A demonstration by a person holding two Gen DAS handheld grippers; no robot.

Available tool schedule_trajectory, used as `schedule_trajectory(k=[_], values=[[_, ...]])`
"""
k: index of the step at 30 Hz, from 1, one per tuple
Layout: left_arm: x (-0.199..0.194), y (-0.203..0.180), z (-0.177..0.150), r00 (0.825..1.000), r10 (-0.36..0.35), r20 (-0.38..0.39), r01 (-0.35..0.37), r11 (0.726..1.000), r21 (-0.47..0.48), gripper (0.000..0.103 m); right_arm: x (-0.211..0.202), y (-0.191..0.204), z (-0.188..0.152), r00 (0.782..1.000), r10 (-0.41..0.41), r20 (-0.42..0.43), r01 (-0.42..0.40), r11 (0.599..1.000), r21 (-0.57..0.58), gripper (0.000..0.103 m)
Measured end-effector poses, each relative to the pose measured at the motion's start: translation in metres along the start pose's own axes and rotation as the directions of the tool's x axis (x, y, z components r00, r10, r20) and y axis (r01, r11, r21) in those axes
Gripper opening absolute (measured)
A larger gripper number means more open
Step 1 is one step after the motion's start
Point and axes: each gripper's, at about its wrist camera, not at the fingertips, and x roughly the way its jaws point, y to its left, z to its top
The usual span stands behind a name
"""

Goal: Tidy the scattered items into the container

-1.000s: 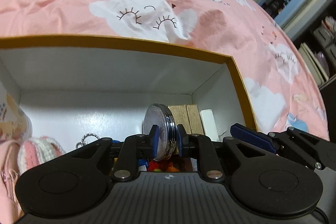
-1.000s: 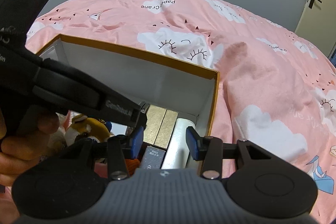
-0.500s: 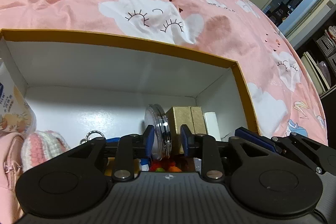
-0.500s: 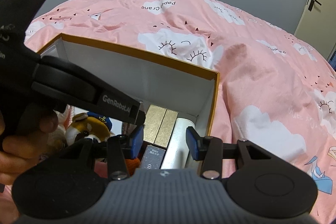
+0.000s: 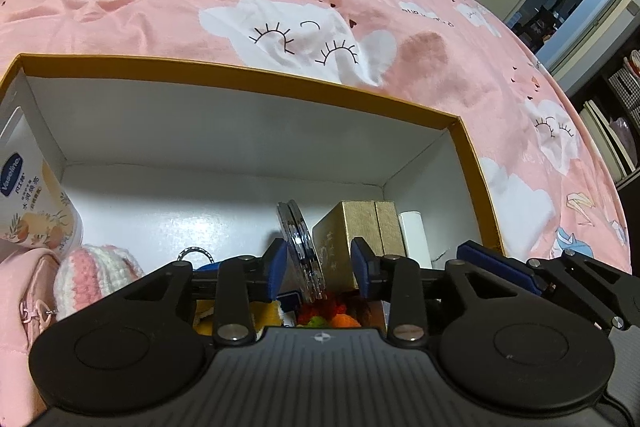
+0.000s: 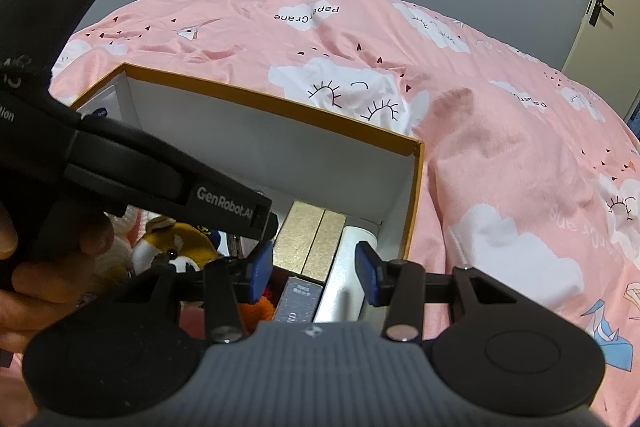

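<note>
Inside the box (image 5: 248, 131) on the bed, your left gripper (image 5: 319, 264) has just been opening, its spread fingers flanking the round mirror (image 5: 302, 247) without touching.

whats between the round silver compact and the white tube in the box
A gold box stands between the silver compact and the white tube, close beside both, in the left wrist view.
</note>
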Motion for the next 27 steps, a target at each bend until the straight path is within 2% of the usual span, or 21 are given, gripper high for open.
schedule_trajectory(k=[9, 12, 27], values=[[-0.007, 0.000, -0.001, 1.000, 0.019, 0.016, -0.020, 1.000, 0.020, 0.040, -0.003, 0.001, 0.000, 1.000, -0.002, 0.004, 0.002, 1.000, -0.001, 0.049], [-0.011, -0.001, -0.003, 0.999, 0.029, 0.026, -0.030, 0.999, 0.041, 0.045, -0.006, 0.001, 0.000, 1.000, -0.001, 0.009, 0.001, 1.000, -0.001, 0.049], [-0.041, 0.004, -0.010, 0.998, 0.035, 0.048, -0.039, 0.995, 0.091, 0.046, -0.031, -0.001, -0.011, 0.999, -0.011, 0.031, 0.011, 1.000, -0.004, 0.049]])
